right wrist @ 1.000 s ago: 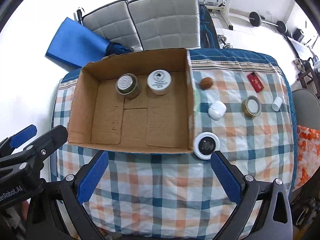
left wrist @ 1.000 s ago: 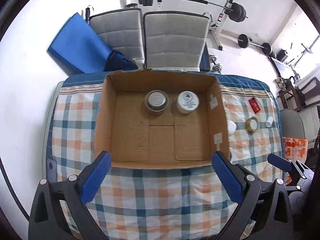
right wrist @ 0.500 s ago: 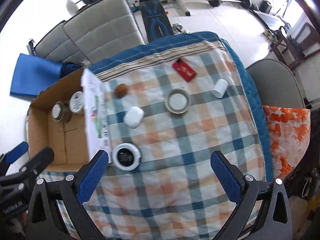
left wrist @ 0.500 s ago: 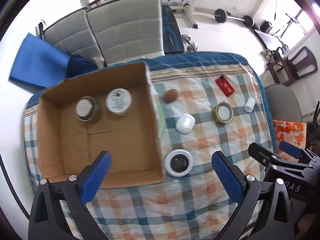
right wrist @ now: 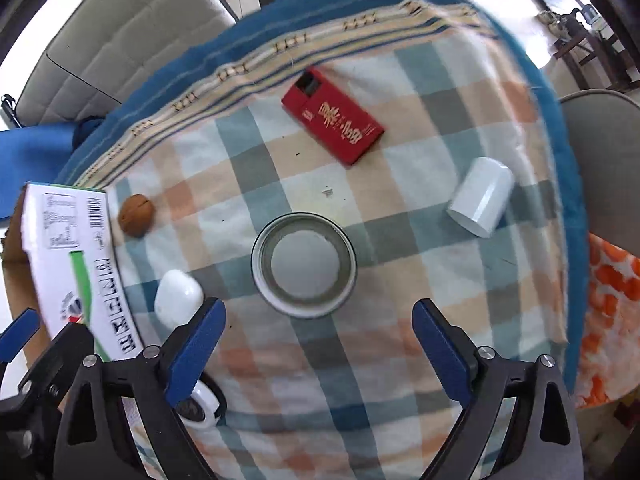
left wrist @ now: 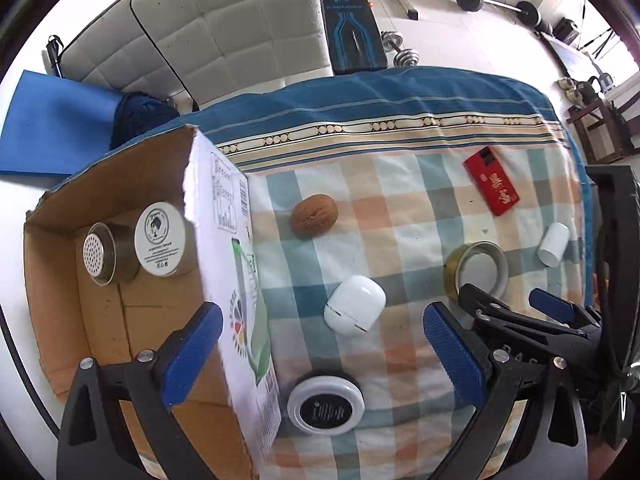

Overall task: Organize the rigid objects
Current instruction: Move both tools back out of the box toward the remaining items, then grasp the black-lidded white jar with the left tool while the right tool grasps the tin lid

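Observation:
A cardboard box (left wrist: 224,264) stands at the table's left and holds two round tins (left wrist: 162,240). On the checked cloth lie a walnut (left wrist: 315,215), a white earbud case (left wrist: 354,310), a round black-and-white tin (left wrist: 326,408), a gold-rimmed tin (right wrist: 303,269), a red pack (right wrist: 334,122) and a white cap (right wrist: 482,202). My left gripper (left wrist: 324,354) is open, above the earbud case and the black-and-white tin. My right gripper (right wrist: 318,346) is open, just in front of the gold-rimmed tin.
Grey cushions (left wrist: 224,32) and a blue mat (left wrist: 52,128) lie behind the table. Weights and a bench (left wrist: 352,20) stand on the floor beyond. A grey chair (right wrist: 600,168) and an orange cloth (right wrist: 608,320) are off the table's right edge.
Both grippers have swung right from the box and come lower over the loose objects. The right one now faces the gold-rimmed tin. Both stay open.

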Demonstrator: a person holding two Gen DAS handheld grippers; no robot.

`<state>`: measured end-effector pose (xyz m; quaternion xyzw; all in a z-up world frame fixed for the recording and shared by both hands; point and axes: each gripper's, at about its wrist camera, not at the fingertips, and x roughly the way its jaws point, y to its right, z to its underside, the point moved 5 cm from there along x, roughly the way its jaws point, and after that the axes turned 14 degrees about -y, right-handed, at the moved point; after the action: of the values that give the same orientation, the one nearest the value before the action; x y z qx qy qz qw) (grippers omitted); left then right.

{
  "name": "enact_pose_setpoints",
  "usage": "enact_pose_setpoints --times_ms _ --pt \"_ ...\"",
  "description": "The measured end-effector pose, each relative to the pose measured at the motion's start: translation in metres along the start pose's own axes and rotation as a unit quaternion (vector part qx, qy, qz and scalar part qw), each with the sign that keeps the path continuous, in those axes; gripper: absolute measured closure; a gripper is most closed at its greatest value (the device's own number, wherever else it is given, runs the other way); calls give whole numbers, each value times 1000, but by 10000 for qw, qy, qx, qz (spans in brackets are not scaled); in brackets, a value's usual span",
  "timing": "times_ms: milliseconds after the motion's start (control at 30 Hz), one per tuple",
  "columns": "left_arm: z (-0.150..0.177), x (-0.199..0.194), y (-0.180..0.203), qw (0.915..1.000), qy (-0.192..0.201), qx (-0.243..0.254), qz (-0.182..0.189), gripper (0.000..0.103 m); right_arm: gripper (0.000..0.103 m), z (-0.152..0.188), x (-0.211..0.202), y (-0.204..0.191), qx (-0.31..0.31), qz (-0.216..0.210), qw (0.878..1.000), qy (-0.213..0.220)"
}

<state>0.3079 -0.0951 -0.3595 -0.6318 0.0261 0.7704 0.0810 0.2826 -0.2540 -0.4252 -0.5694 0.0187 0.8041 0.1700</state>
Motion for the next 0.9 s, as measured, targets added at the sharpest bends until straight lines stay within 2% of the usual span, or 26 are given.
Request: enact_pose_setpoints --times_ms 100,133,167,200,367,467,633,733,767,833,900 --pt "-6 7 2 9998 -41 92 -153 0 13 -14 18 -4 -57 63 9999 -123" --pt "-7 9 3 9997 -41 119 -205 0 19 -18 24 -5 -81 93 9998 -186" --pt "-7 10 3 9996 -44 139 -255 0 29 -21 30 -6 -102 134 9995 -255" --pt "-8 12 4 9994 -49 163 -310 0 34 -23 34 -6 -123 171 9993 -299" --pt "1 8 11 9965 45 446 -701 0 34 -16 37 1 -293 173 9989 -316" --pt "12 -2 19 9889 228 832 -1213 0 34 2 39 16 -430 298 9977 -430" --pt "52 -7 42 9602 551 1789 -2073 0 34 46 45 49 -551 487 9957 -572" --pt "79 1 57 9328 584 2431 -2596 0 34 78 53 64 -616 520 9945 -670" --pt "82 2 59 9242 583 2567 -2766 0 34 88 56 68 -633 538 9941 -695" --pt "94 17 67 9011 561 2937 -3139 0 34 104 62 72 -673 574 9935 -715" --pt "98 29 71 8837 463 3175 -3408 0 34 117 69 76 -691 599 9931 -730"
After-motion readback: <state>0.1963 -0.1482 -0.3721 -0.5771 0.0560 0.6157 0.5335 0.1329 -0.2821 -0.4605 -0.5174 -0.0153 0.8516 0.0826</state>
